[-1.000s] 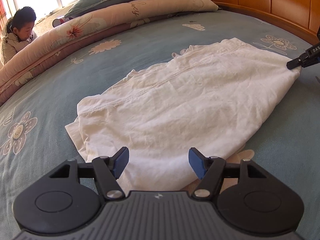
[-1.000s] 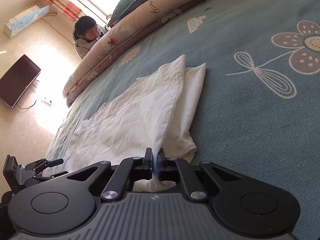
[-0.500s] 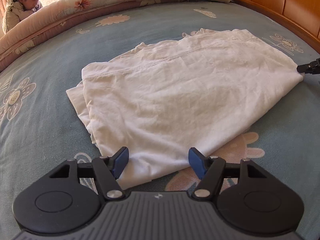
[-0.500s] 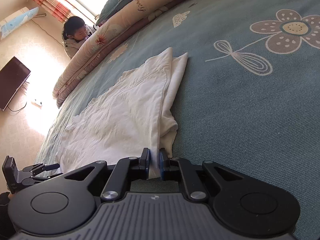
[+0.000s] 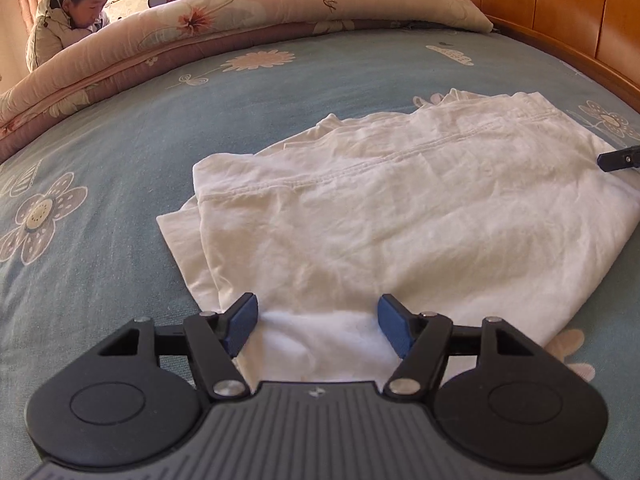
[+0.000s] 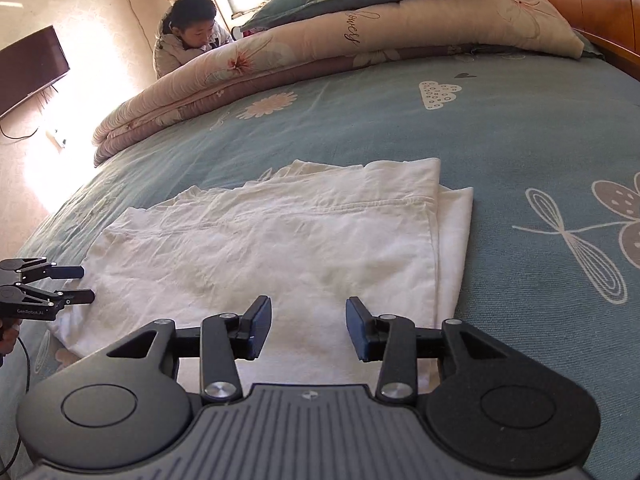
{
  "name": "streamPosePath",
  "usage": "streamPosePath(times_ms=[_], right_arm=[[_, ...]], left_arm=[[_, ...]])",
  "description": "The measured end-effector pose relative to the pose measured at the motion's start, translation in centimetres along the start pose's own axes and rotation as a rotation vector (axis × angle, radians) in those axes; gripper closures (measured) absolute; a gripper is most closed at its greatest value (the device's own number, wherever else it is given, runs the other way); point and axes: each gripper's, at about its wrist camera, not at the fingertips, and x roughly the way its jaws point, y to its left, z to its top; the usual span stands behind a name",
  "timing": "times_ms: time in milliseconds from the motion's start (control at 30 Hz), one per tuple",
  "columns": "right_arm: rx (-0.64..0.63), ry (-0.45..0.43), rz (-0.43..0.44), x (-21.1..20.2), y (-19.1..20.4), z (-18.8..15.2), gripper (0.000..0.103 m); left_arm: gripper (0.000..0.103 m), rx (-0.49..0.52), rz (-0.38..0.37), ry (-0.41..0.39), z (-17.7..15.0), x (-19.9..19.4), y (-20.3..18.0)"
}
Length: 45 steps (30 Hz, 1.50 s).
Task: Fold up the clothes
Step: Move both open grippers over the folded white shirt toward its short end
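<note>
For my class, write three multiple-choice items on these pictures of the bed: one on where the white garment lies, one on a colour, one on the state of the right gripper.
1. Where does the white garment lie?
A. on the floor
B. flat on the bedsheet
C. on the folded quilt

2. What colour is the bedsheet?
A. blue-green with flowers
B. plain red
C. black

3. How does the right gripper stand?
A. clamped on cloth
B. jaws apart, opening, pads off the cloth
C. holding a pillow

Answers:
1 B, the cloth is spread on the sheet.
2 A, flower prints show on blue-green.
3 B, a clear gap shows between the pads.
</note>
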Motion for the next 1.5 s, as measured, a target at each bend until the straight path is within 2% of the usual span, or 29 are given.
streamPosePath(times_ms=[100, 200, 267, 333, 400, 433, 500, 600, 667, 767, 833, 933, 1000, 1133, 1233, 1333, 1433, 1500], right_arm=[[0.018, -0.012, 0.026, -0.1, -1.4, -0.5, 0.058], [0.025, -0.01, 0.024, -0.8, -2.1, -0.6, 0.058], [0.02, -0.012, -0.015, -1.5, -1.5, -0.5, 0.058], [0.003, -0.02, -0.039, -2.2, -0.4, -0.4, 0.05], [-0.038, -0.038, -0.01, -2.7, 1.3, -0.5, 0.04], [-0.058, -0.046, 0.004, -3.0, 2.2, -0.6, 0.039], [-0.097, -0.054, 0.025, -3.2, 3.9, -0.8, 0.037], [-0.142, -0.024, 0.01, -2.4, 5.5, -1.6, 0.037], [-0.146, 0.006, -0.028, -2.1, 5.2, -2.4, 0.036], [-0.116, 0.032, -0.075, -2.4, 3.7, -3.3, 0.035], [-0.096, 0.038, -0.088, -2.9, 2.8, -3.7, 0.035], [-0.117, 0.029, -0.093, -3.6, 3.6, -3.1, 0.033], [-0.168, 0.035, -0.077, -3.2, 4.8, -2.2, 0.029], [-0.292, 0.096, -0.051, -0.9, 7.2, -1.3, 0.029], [-0.358, 0.159, -0.054, 0.4, 7.2, -2.2, 0.029], [-0.308, 0.166, -0.028, -0.7, 5.1, -2.8, 0.026], [-0.259, 0.19, -0.034, -2.2, 3.2, -2.5, 0.025], [-0.25, 0.201, -0.037, -2.7, 2.8, -1.6, 0.025]], left_arm=[[0.035, 0.024, 0.003, 0.002, -1.2, -1.1, 0.4], [0.034, 0.035, 0.024, 0.048, -1.2, -1.9, 0.7], [0.037, 0.001, 0.005, 0.01, -0.9, -3.2, 1.1], [0.036, 0.005, -0.057, -0.058, -0.5, -4.8, 0.5], [0.033, 0.052, -0.113, -0.07, -0.4, -5.1, -0.9], [0.033, 0.081, -0.126, -0.062, -0.4, -4.9, -1.7], [0.033, 0.108, -0.111, -0.007, -1.2, -3.9, -2.9], [0.033, 0.041, -0.073, 0.049, -3.3, -3.5, -2.0], [0.032, -0.007, -0.093, 0.04, -4.5, -4.3, -0.9], [0.032, -0.023, -0.053, 0.08, -5.0, -5.6, -0.2], [0.032, -0.016, -0.058, 0.049, -4.5, -6.5, 0.1], [0.03, 0.016, -0.103, -0.016, -2.2, -7.3, -0.4], [0.029, 0.071, -0.125, -0.022, -0.8, -6.5, -1.7], [0.029, 0.183, -0.147, 0.059, -0.2, -3.4, -3.7], [0.028, 0.181, -0.136, 0.142, -1.8, -2.2, -3.2], [0.027, 0.153, -0.167, 0.144, -2.9, -3.5, -1.7], [0.027, 0.208, -0.158, 0.156, -2.2, -4.7, -1.5], [0.027, 0.262, -0.134, 0.134, -0.6, -4.9, -1.6]])
